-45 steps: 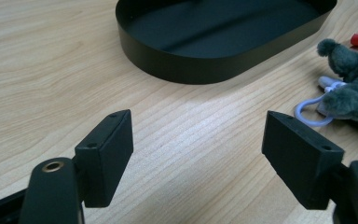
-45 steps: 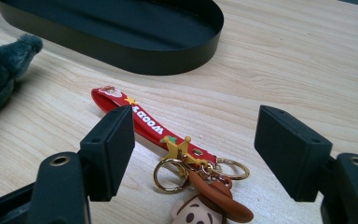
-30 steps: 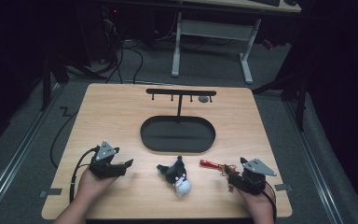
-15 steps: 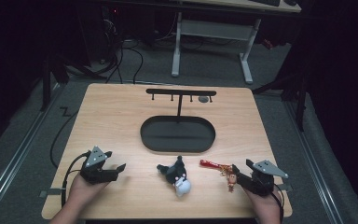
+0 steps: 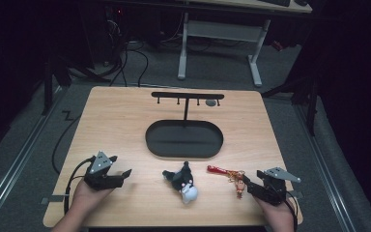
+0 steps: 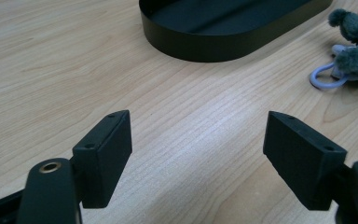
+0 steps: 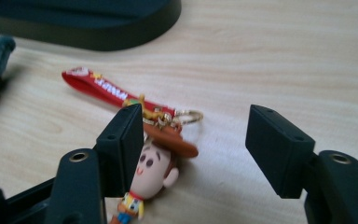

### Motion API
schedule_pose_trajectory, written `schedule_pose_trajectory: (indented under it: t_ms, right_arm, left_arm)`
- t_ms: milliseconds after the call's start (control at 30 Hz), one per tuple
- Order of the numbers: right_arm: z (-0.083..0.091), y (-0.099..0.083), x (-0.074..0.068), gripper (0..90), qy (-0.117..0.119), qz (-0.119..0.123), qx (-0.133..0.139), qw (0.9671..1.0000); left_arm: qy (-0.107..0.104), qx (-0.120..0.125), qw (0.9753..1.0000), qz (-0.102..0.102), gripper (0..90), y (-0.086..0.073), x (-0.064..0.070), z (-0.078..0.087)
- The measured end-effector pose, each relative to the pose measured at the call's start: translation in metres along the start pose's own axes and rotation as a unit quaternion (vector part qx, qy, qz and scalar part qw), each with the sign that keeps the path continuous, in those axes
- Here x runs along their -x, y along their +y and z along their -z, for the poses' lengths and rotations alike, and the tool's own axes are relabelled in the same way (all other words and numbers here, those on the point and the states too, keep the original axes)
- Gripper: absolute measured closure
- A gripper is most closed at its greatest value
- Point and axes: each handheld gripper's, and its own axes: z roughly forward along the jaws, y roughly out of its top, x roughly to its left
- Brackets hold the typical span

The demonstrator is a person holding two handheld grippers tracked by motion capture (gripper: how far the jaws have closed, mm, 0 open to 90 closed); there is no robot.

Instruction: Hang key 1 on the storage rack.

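Clearly the work in hand is picking up the cowboy keychain [image 5: 236,182], which from the high view lies on the table [image 5: 125,125] near the front edge, just ahead of the right gripper [image 5: 251,182]. The plush keychain [image 5: 182,181] sits to its left, the black oval tray [image 5: 183,139] and its hook stand [image 5: 187,96] behind. The left gripper [image 5: 123,175] rests well apart, at the front left.

Through the left gripper view, its jaws stand wide apart over bare wood, holding nothing.

From the right gripper view, those jaws are spread too, the cowboy figure partly behind the left one, its red strap [image 7: 98,85] trailing away. I'd shift the gripper slightly toward the figure so it centres between the jaws, then lower and close on the head or the ring.
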Motion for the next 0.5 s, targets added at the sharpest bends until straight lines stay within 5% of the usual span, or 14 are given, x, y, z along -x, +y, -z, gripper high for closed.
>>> schedule_pose_trajectory:
  t_ms: [300, 500]
  right_arm:
    - [0.001, -0.002, -0.012, 35.5, 0.01, 0.011, -0.063, 0.9979]
    - [0.005, 0.008, -0.022, 34.3, 0.017, 0.016, -0.112, 0.9934]
  left_arm:
    - [-0.011, -0.004, 0.9998, -0.017, 24.1, 0.001, 0.007, -0.004]
    - [-0.014, -0.003, 0.9995, -0.028, 24.1, 0.003, 0.011, -0.005]
